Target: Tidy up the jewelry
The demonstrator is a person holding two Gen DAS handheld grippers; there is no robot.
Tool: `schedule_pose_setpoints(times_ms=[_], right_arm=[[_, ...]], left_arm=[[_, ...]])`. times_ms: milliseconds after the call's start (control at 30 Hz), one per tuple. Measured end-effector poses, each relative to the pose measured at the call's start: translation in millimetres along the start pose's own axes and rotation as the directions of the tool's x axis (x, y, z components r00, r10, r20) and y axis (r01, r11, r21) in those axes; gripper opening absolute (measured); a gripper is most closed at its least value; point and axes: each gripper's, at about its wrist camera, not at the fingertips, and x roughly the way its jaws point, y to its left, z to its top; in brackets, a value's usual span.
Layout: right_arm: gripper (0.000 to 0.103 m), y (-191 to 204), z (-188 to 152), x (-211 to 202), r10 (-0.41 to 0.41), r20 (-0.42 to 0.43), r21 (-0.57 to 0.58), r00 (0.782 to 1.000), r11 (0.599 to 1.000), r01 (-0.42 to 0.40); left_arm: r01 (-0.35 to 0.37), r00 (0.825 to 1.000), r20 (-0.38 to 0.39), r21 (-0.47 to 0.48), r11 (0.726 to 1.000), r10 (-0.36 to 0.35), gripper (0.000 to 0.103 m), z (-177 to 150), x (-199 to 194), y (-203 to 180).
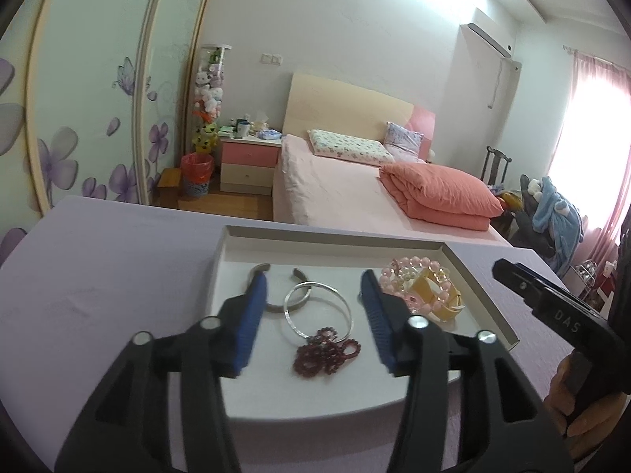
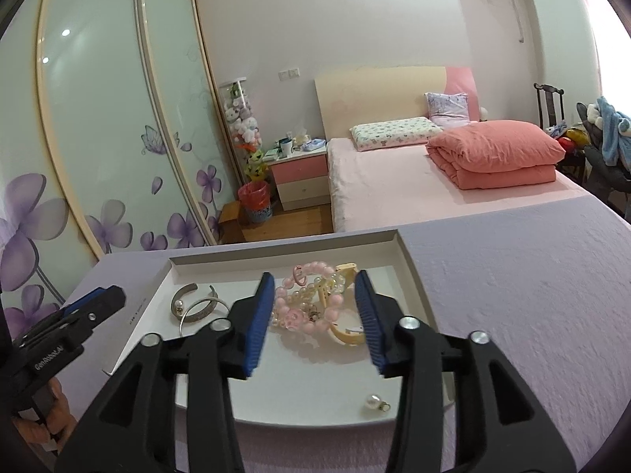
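Both grippers, left gripper (image 1: pixel 313 287) and right gripper (image 2: pixel 313 287), are hovering released over the tray (image 1: pixel 483 280); pink bead bracelet (image 2: pixel 311 299) is lying inside the tray.

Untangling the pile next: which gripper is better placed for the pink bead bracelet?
Right. The right gripper is open with the pink bead bracelet between its fingers; the left gripper brackets the silver bangle.
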Motion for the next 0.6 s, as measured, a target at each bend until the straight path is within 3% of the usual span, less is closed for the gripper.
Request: schedule_pose_setpoints(times_ms=[67, 267, 333, 600], right_arm=[[0.056, 1, -2, -8, -0.001, 0.008, -0.006, 1.0, 1.0, 0.001], [0.093, 1, -8, -42, 0.012, 0.051, 0.001, 0.999, 1.0, -0.012], [0.097, 4, -13, -56, 0.01, 0.071, -0.003, 0.997, 1.0, -0.01], [0.101, 22, -47, -114, -0.008, 0.154, -0.09, 0.988, 0.996, 0.022]], left_arm=[[-0.007, 1.0, 0.005, 0.003, 1.0, 0.007, 0.057, -2, -9, 2], [-0.039, 0.999, 0.035, -0.007, 0.999, 0.039, 0.091, -16, -51, 12], [-0.037, 0.998, 0.044, -0.007, 0.999, 0.037, 0.099, -22, -65, 13], [-0.056, 0.992, 0.114, 0.02, 0.998, 0.053, 0.099, -59, -131, 9]])
